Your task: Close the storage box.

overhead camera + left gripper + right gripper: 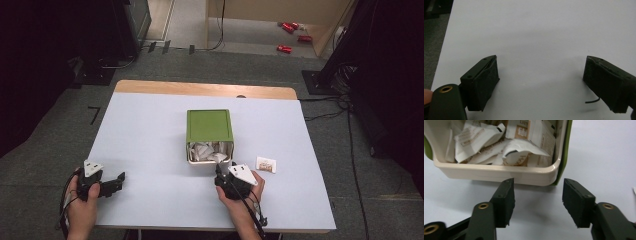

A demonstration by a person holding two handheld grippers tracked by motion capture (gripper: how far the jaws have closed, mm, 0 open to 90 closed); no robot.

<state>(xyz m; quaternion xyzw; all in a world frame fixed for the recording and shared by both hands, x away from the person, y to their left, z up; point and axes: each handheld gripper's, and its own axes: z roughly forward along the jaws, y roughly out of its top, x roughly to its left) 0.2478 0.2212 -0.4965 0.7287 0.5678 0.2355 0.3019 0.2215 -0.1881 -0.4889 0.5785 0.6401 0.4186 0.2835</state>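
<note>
I have the right gripper [223, 170] parked at the near rim of the box [499, 173], its jaws apart with nothing between them and only bare worktop [150, 150] under them. In the right gripper view the cream rim sits just beyond the jaw tips, and the heap of paper packets [506, 147] lies inside, behind that rim. The green lid [209, 125] is slid back over the far part of the box, so the near end is open. One loose packet [266, 164] lies flat on the worktop just to the right of my right gripper, apart from the box.

My left gripper [112, 183] rests near the front left corner of the worktop, well away from everything, jaws wide apart and empty, pointing across blank surface.

My reading is that I am between packets: the right gripper is free beside the open end, and the loose packet outside is the piece left to deal with. The next move, as I judge it, is to swing the right gripper over to that packet, drop the jaws to either side of it and close on an edge. It lies flat and thin, so I would need to come in low and angled to catch a lip instead of pushing it along.
</note>
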